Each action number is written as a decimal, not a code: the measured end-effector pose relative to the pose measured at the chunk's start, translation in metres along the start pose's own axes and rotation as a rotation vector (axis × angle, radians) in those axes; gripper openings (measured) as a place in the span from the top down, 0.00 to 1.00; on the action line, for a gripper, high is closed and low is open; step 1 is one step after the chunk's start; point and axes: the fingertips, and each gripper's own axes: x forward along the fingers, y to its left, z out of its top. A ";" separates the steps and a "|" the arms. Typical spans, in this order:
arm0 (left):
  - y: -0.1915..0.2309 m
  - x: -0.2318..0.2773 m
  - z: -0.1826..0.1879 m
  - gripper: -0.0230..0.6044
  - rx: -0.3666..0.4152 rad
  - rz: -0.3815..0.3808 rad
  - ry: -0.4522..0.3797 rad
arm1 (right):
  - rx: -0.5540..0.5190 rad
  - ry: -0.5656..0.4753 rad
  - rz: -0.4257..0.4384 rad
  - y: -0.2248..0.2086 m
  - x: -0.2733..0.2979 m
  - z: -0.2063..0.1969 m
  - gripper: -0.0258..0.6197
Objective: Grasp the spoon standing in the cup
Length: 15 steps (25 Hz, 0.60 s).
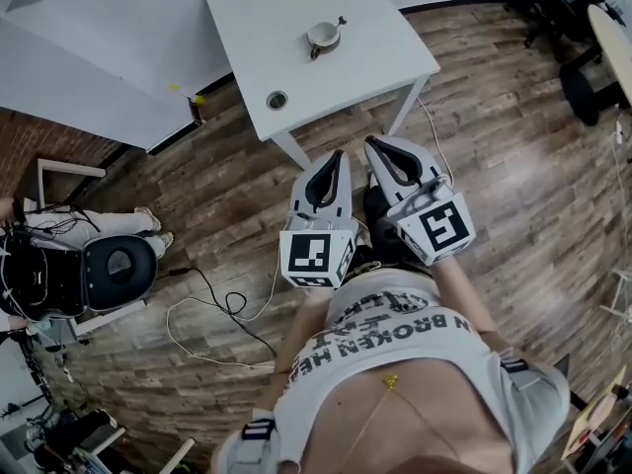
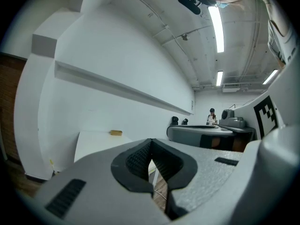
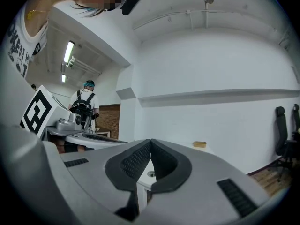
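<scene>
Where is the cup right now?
Head view, top centre: the cup sits on the white table, beyond and right of its round hole.

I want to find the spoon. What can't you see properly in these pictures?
- Head view: the cup and spoon are too small to show how the spoon sits.
- Gripper views: no cup shows; the jaws fill the lower picture.
- Head view: the table's far end is cut off by the top edge.

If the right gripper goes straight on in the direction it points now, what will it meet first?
The right gripper would probably meet the near edge of the white table, close to its round hole, well before the cup. Depth is uncertain.
</scene>
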 end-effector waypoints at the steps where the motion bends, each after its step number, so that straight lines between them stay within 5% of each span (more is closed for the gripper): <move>1: 0.002 0.008 0.001 0.97 0.003 0.003 0.003 | 0.001 0.000 0.007 -0.006 0.006 -0.001 0.95; 15: 0.041 0.145 0.028 0.97 0.016 0.107 0.002 | 0.020 -0.040 0.125 -0.122 0.098 0.009 0.95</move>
